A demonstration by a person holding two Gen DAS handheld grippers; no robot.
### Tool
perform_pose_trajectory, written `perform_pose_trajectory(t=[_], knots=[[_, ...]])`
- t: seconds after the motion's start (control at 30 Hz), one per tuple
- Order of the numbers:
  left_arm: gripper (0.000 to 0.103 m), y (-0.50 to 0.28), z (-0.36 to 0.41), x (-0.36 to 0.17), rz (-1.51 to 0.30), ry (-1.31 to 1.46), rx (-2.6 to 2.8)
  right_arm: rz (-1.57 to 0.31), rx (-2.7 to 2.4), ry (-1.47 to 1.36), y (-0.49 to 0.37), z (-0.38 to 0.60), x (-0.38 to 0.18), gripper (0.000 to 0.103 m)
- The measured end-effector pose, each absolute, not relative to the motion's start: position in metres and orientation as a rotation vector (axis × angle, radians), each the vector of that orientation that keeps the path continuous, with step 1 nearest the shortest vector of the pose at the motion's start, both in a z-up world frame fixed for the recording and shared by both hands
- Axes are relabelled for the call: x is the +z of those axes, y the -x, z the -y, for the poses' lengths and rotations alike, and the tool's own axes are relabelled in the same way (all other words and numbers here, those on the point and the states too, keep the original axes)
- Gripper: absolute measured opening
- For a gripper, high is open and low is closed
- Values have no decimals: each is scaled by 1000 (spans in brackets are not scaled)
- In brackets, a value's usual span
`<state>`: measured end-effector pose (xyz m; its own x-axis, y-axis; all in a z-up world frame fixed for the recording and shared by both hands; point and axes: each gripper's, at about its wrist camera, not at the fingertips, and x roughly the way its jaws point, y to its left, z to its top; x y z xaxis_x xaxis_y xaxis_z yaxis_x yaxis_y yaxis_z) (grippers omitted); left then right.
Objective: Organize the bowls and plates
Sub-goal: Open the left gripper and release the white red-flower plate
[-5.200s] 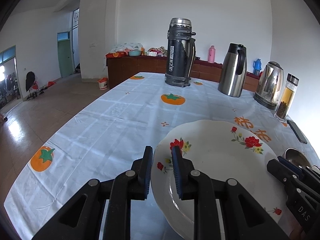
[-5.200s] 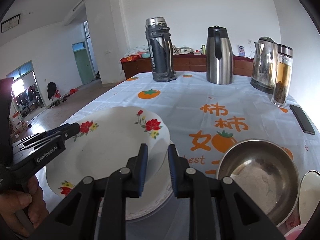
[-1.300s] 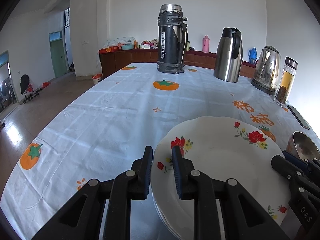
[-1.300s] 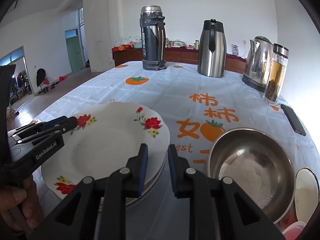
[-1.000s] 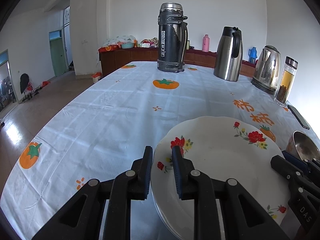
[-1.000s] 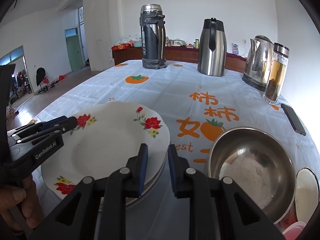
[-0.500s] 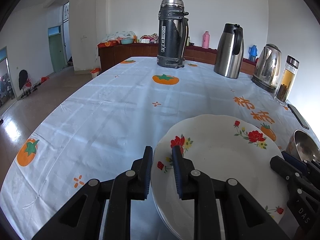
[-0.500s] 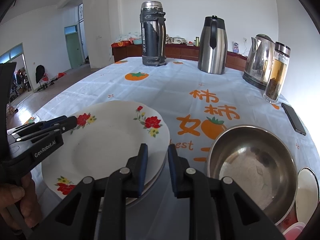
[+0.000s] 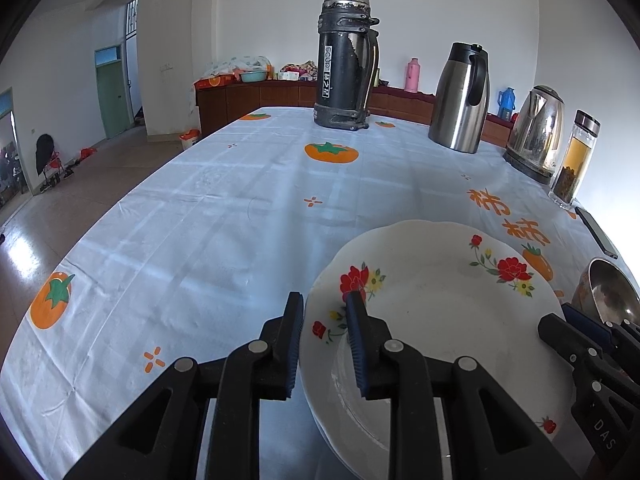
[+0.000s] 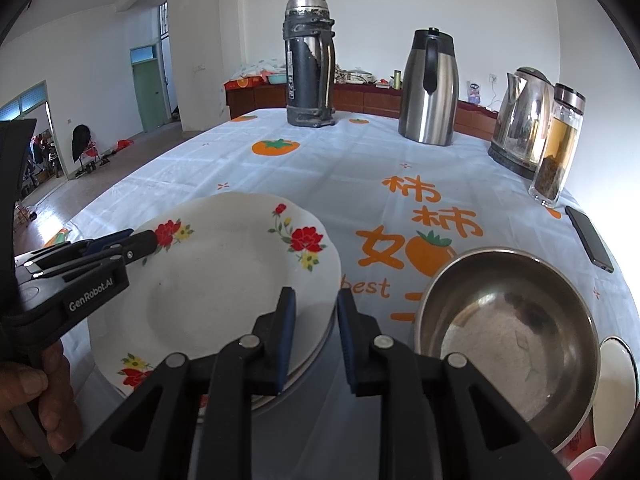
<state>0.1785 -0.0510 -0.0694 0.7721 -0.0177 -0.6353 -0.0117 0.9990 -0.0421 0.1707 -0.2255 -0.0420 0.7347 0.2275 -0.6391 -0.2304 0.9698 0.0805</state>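
The left gripper [image 9: 322, 336] and the right gripper [image 10: 316, 334] each clamp their narrowly parted fingers on opposite rims of the flowered plate [image 10: 224, 280], which sits on other plates on the desk [image 9: 240, 208]. Only the right view shows the whole steel bowl [image 10: 508, 336] beside the plates; the left view shows just its edge.

Glossy glazed floral plate [image 9: 436, 320], shiny dented steel bowl [image 10: 506, 328], smooth creased tablecloth [image 9: 224, 216], matt black plastic tongs [image 9: 322, 340]

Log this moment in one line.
left hand-held gripper: shut on white floral plate rim | right hand-held gripper: shut on opposite rim | plate: atop plate stack | round steel bowl: ungripped
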Motion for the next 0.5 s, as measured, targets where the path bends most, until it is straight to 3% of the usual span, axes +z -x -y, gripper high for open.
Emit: perform_pose_trajectory(t=[0.13, 0.23, 0.27, 0.3, 0.33, 0.5], knots=[[27, -178, 52, -69, -689, 41, -1, -703, 257, 6, -170, 225, -42, 24], [35, -177, 54, -70, -690, 40, -16, -696, 278, 14, -168, 222, -41, 37], [40, -177, 55, -70, -690, 36, -19, -687, 284, 23, -167, 220, -41, 44], [58, -176, 56, -70, -689, 34, -19, -671, 294, 33, -164, 218, -39, 49], [69, -175, 55, -69, -684, 33, -15, -651, 306, 58, -159, 213, -37, 49], [69, -173, 54, -69, -680, 39, -19, -649, 312, 106, -158, 204, -37, 53]])
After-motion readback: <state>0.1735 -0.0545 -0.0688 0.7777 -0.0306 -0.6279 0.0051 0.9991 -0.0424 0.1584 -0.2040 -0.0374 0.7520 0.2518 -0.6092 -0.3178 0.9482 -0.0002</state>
